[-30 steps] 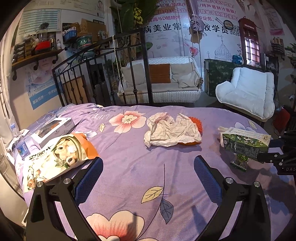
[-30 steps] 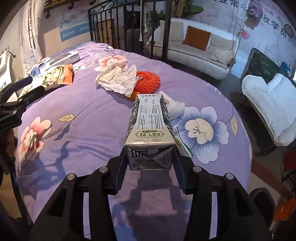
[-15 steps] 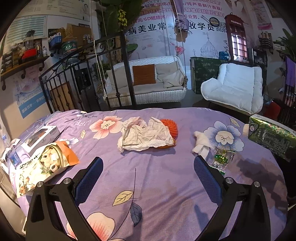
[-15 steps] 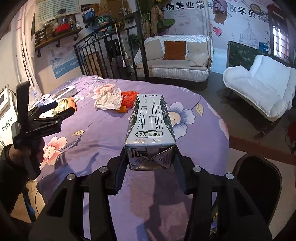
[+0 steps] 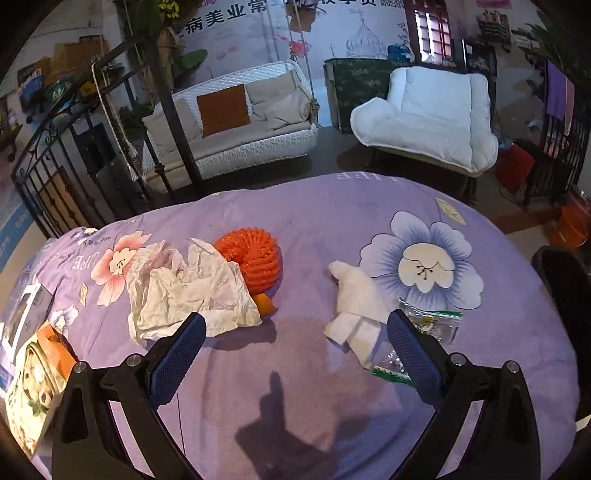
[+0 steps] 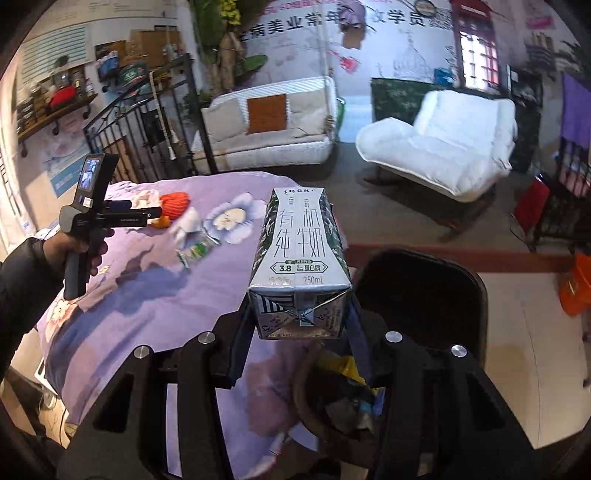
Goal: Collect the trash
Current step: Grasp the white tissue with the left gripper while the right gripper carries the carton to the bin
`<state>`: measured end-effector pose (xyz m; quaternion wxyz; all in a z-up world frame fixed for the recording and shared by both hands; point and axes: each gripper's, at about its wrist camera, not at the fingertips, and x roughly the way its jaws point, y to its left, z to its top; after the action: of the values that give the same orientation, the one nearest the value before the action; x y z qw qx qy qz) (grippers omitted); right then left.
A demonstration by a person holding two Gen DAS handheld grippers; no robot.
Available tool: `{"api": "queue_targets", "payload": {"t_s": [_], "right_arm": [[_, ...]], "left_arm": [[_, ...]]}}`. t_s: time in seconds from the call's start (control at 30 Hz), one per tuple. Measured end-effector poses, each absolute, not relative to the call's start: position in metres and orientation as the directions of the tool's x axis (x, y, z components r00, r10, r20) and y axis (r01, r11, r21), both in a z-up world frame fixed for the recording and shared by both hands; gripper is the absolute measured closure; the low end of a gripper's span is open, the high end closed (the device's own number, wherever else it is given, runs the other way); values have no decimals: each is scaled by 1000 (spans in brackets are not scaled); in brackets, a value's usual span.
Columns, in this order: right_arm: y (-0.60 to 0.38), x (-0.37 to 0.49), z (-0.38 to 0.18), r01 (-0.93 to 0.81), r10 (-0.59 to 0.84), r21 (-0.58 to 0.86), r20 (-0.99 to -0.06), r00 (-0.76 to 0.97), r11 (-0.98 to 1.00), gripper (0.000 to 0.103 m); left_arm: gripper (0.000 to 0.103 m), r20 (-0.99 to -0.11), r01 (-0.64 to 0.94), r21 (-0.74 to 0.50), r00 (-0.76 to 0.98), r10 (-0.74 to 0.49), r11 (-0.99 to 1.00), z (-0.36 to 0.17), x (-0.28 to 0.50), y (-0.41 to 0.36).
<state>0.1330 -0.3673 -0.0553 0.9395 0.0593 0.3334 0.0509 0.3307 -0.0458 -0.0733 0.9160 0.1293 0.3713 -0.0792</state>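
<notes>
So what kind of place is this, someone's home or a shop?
Probably a beauty shop's lounge rather than a plain home. A big printed wall banner with Chinese lettering hangs behind a white wicker swing sofa, a padded white armchair stands beside it, and a wall shelf is crowded with bottles and boxes.

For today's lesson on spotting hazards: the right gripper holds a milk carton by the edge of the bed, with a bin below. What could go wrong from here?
1. The milk carton is pinched only at its base and juts forward past the trash bin; released now, it may miss.
2. The bin already holds trash, so the carton could bounce out.
3. The left gripper, jaws open, nears the white tissue and clear wrapper; it could push them.
</notes>
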Motion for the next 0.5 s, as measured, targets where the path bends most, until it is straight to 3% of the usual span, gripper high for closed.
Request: {"api": "queue_targets", "payload": {"t_s": [0.07,0.23,0.33,0.4,0.47,0.5], "right_arm": [[-379,127,-61,-29,117,150,-623,773,988,56],[-399,118,-68,9,107,181,-617,780,983,56],[-400,120,-71,9,118,200,-614,780,980,56],[-401,123,-73,8,124,209,-612,781,978,56],[-400,125,-76,7,130,217,-611,781,976,56],[-399,124,-76,5,134,221,-611,780,975,56]], "left_arm": [[5,-700,249,202,713,-38,947,-81,341,-52],[5,-723,390,132,667,-181,911,-88,347,-62],[5,-747,422,122,635,-197,898,-94,352,-64],[11,-756,423,133,629,-184,896,-98,356,-66],[33,-783,433,87,587,-207,897,-102,364,-64],[37,-798,428,67,565,-209,901,-105,368,-63]]}}
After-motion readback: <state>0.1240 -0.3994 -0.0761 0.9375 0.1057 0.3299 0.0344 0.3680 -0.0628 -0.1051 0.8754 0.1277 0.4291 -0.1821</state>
